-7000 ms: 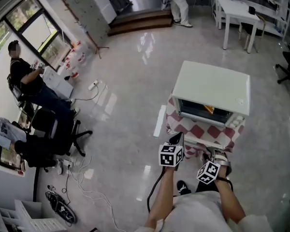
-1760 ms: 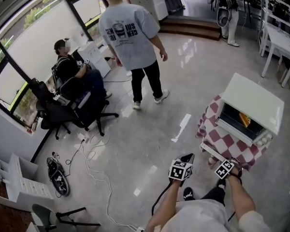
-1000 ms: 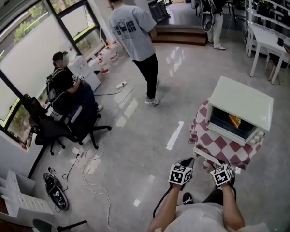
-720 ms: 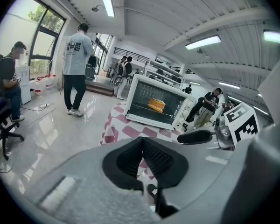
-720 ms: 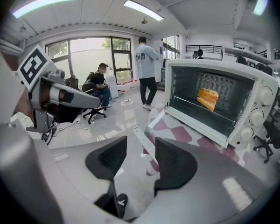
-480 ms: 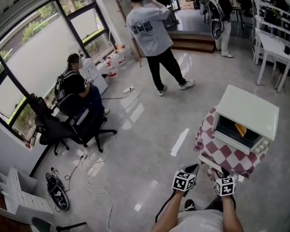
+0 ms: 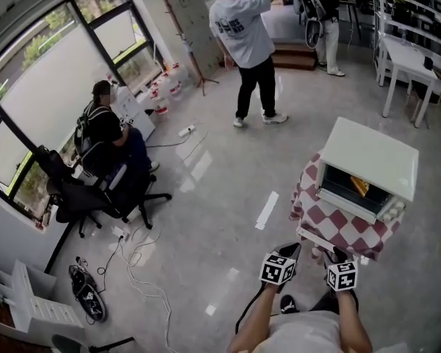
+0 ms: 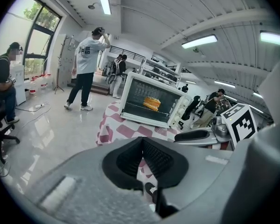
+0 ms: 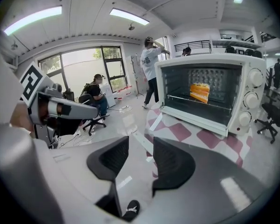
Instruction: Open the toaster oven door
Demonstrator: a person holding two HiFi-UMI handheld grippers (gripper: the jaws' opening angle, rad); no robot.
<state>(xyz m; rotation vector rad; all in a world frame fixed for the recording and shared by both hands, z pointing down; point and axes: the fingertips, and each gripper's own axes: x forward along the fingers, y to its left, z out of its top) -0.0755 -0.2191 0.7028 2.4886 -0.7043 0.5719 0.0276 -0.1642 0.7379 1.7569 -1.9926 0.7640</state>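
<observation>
**Left gripper** [image 8: 141,141]: nearest item, held low at the person's front. Pads are pressed together with nothing between them. It is idle and sits just beside the right one.

**Right gripper** [image 9: 141,146]: jaws stand apart and are closing. No thing lies between the pads. Only floor and a white strip show through the gap.

**Oven door** [image 7: 311,238]: probably the white strip, which in the head view juts forward and down from the counter's front edge, just ahead of both grippers. It appears already swung down, though its full extent cannot be told.

**Counter** [image 7: 338,226]: small and draped in a red-and-white checked cloth. It carries the oven.

**Toaster oven** [image 7: 367,160]: white, upright, with its cavity facing the person and the rack plainly visible. An orange piece of food [image 9: 199,92] lies on the rack. The knobs [image 9: 254,78] sit in a column at its right.

**Handling note (judgement)**:
- Any remaining travel calls for a grip on the door's free edge, not its face.
- The gripper should follow the hinge arc downward.
- A straight pull risks dragging the oven across the loose cloth.
- The left gripper could brace the casing.

**Background**: a standing person [image 7: 246,28] and a seated person [image 7: 106,127], both well apart from the oven.
</observation>
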